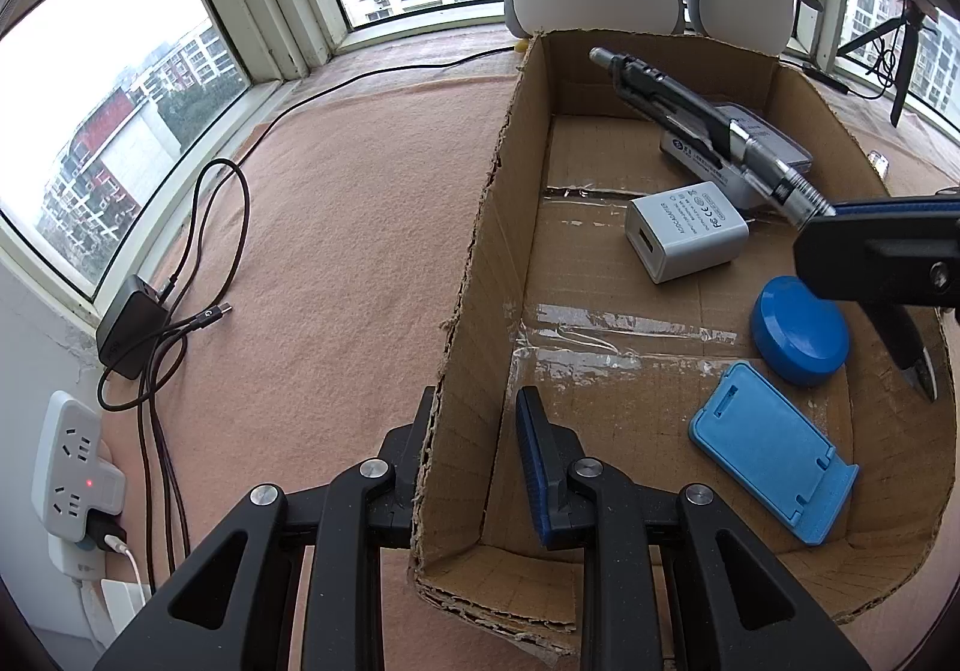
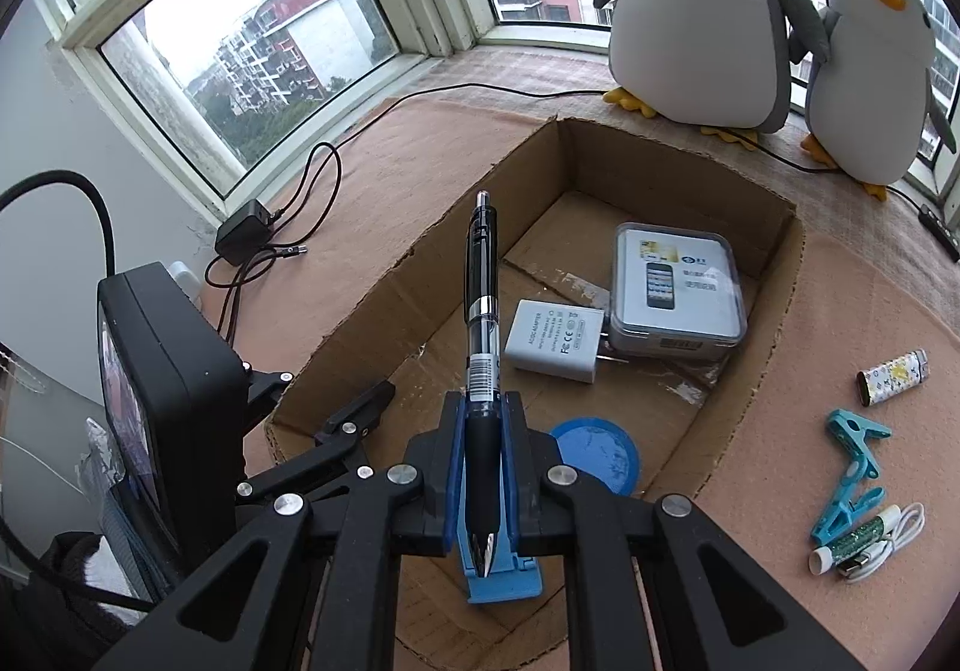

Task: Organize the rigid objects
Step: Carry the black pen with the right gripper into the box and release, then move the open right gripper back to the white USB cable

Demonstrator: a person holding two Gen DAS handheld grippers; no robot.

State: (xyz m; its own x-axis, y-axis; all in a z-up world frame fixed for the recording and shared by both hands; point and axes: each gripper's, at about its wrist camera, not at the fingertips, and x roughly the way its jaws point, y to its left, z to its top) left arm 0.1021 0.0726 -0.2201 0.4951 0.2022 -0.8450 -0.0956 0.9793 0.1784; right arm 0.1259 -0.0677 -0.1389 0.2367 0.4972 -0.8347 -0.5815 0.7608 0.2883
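Observation:
An open cardboard box (image 1: 480,263) lies on the pink cloth. My left gripper (image 1: 477,407) is shut on the box's left wall, one finger outside and one inside. My right gripper (image 2: 483,419) is shut on a black pen (image 2: 482,299) that points forward above the box; the pen (image 1: 678,107) and right gripper (image 1: 831,227) also show in the left wrist view. On the box floor (image 2: 690,431) lie a white adapter (image 2: 555,341), a boxed phone case (image 2: 678,281), a blue round lid (image 2: 600,455) and a blue phone stand (image 2: 504,581).
Right of the box on the cloth lie a lighter (image 2: 894,377), a teal clip (image 2: 852,467), a lip balm (image 2: 852,545) and a white cable (image 2: 897,536). Two plush penguins (image 2: 702,11) stand behind the box. A black charger (image 1: 129,329) with cables and a power strip (image 1: 72,467) sit left.

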